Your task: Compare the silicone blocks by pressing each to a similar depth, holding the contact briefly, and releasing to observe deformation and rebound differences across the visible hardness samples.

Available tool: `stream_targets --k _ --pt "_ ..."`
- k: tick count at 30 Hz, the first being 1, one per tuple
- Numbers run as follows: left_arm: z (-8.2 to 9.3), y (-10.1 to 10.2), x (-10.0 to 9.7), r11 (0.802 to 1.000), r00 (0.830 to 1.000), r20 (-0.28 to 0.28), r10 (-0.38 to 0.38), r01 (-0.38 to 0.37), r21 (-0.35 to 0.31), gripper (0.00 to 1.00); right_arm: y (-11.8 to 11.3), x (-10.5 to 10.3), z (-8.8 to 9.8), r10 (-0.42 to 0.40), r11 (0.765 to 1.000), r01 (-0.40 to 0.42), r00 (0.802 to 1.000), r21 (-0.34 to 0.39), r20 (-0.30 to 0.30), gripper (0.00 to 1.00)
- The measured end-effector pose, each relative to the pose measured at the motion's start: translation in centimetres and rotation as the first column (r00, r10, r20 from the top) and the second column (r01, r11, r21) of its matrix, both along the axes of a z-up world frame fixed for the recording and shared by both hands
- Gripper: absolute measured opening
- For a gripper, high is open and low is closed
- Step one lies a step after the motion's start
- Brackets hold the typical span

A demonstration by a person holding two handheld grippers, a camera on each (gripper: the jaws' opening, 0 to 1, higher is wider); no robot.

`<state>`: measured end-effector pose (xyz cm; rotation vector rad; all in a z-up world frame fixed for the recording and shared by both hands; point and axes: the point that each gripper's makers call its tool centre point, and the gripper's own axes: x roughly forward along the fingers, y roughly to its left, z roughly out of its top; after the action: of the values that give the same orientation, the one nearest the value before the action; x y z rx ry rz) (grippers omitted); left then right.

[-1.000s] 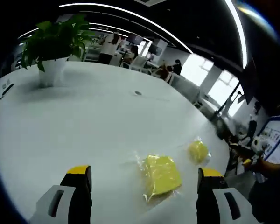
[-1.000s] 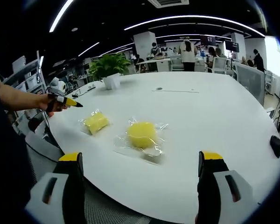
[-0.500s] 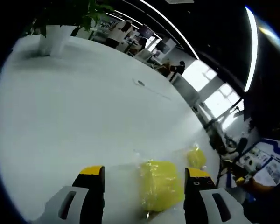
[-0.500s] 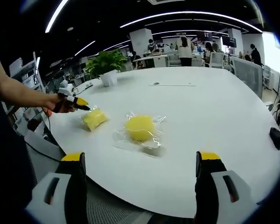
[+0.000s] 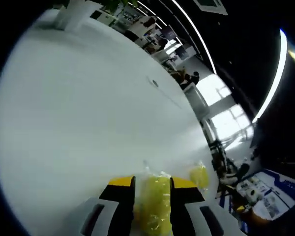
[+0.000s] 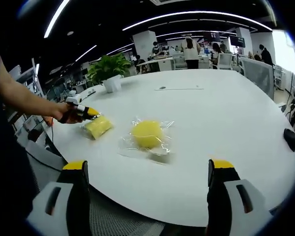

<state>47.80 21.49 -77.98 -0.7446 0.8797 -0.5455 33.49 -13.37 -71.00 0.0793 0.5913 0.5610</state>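
A large white round table [image 6: 226,128] is shown in an open office lit by ceiling strips, with a potted plant [image 6: 108,71] at 11 o'clock. A rectangular yellow block [image 6: 98,127] in clear wrap is pinched between the jaws of the left claw [image 5: 152,184], its long axis running toward 2 o'clock. A round yellow block [image 6: 146,133] is seen just beside it. The right claw [image 6: 146,169] is held spread wide
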Motion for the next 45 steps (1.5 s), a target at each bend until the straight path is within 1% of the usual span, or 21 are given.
stream_targets --k 1,4,7,9,10,16,19,20,21,22,24,28,32,33,35,37,39,40,41,42,45 --pt "0.0 -0.2 0.0 1.0 1.0 -0.015 0.006 -0.006 -0.022 0.18 -0.1 -0.1 0.0 -0.003 1.0 0.003 1.0 -0.001 -0.002 0.95" --pt "-0.2 -0.3 0.0 1.0 1.0 -0.016 0.007 -0.008 -0.028 0.1 -0.3 -0.1 0.0 -0.011 1.0 0.011 1.0 -0.003 -0.005 0.95" --pt "0.1 -0.7 -0.1 0.996 0.999 -0.046 0.008 -0.012 -0.092 0.04 -0.4 -0.2 0.1 -0.017 1.0 0.017 1.0 -0.005 -0.005 0.95" --pt "-0.3 -0.7 -0.4 0.999 0.999 -0.035 -0.023 0.021 -0.047 0.0 -0.4 -0.3 0.2 -0.021 1.0 0.021 1.0 -0.002 -0.007 0.95" --pt "-0.1 -0.8 -0.5 0.999 0.999 -0.012 -0.036 0.035 -0.039 0.0 -0.4 -0.4 0.1 -0.02 1.0 0.02 1.0 -0.001 -0.009 0.96" --pt "0.2 -0.8 -0.9 0.999 0.999 -0.017 -0.038 0.037 -0.039 0.0 -0.6 -0.1 0.4 -0.02 1.0 0.02 1.0 0.005 -0.009 0.96" --pt "0.8 -1.1 -1.2 0.998 0.997 0.047 -0.061 0.062 -0.011 0.0 -0.8 0.5 1.3 -0.038 0.999 0.037 0.999 0.03 0.019 0.96" --pt "0.9 -1.1 -1.3 0.999 0.998 0.036 -0.049 0.049 -0.02 0.0 -0.7 0.8 1.6 -0.044 0.998 0.044 0.999 0.047 0.019 0.97" --pt "1.0 -0.9 -1.2 0.999 1.0 -0.004 0.003 -0.003 -0.05 0.0 -0.7 0.9 1.7 -0.049 0.998 0.048 0.999 0.052 0.021 0.97" --pt "0.9 -0.6 -1.0 0.998 0.999 -0.019 0.038 -0.039 -0.046 0.0 -0.7 1.0 1.9 -0.05 0.997 0.049 0.999 0.056 0.022 0.97" --pt "2.0 -0.8 -0.8 0.997 0.998 0.051 0.035 -0.032 -0.064 0.0 -0.5 1.1 2.0 -0.042 0.997 0.04 0.999 0.06 0.034 0.97" --pt "3.4 -0.7 -1.4 0.999 0.994 0.106 0.025 -0.023 -0.026 0.0 -0.3 1.4 2.2 -0.032 0.998 0.03 0.999 0.062 0.035 0.96" --pt "4.2 -0.2 -1.8 0.997 0.991 0.121 0.065 -0.061 -0.037 0.0 0.0 1.7 2.5 -0.033 0.996 0.029 0.998 0.086 0.047 0.96" --pt "4.5 0.0 -1.9 0.997 0.988 0.134 0.075 -0.074 -0.016 0.0 0.3 1.6 2.5 -0.023 0.996 0.019 0.999 0.09 0.046 0.96" --pt "5.6 -0.3 -2.3 0.996 0.984 0.159 0.079 -0.073 -0.044 0.0 0.6 1.4 2.2 -0.003 0.997 -0.001 0.999 0.081 0.045 0.96" --pt "6.7 -0.5 -2.8 0.996 0.977 0.195 0.085 -0.081 -0.028 0.0 0.6 1.5 2.2 0.006 0.997 -0.01 0.999 0.082 0.05 0.96" --pt "7.4 -0.7 -3.1 0.996 0.972 0.219 0.086 -0.082 -0.03 0.0 0.4 2.1 2.5 0.015 0.998 -0.02 0.995 0.052 0.097 0.97" --pt "7.6 -0.7 -3.4 0.996 0.971 0.225 0.086 -0.083 -0.022 0.0 0.4 2.1 2.6 0.016 0.998 -0.021 0.995 0.053 0.096 0.97" --pt "7.7 -0.5 -3.5 0.996 0.961 0.266 0.077 -0.083 0.012 0.0 0.6 2.0 2.6 0.022 0.998 -0.027 0.996 0.063 0.087 0.97" --pt "7.6 -0.3 -3.5 0.995 0.957 0.279 0.083 -0.095 0.031 0.0 0.9 2.0 2.7 0.035 0.997 -0.04 0.997 0.072 0.075 0.97" --pt "8.0 -0.1 -4.2 0.994 0.952 0.292 0.094 -0.106 0.025 0.0 1.2 2.3 3.5 0.061 0.997 -0.065 0.993 0.043 0.104 0.97"
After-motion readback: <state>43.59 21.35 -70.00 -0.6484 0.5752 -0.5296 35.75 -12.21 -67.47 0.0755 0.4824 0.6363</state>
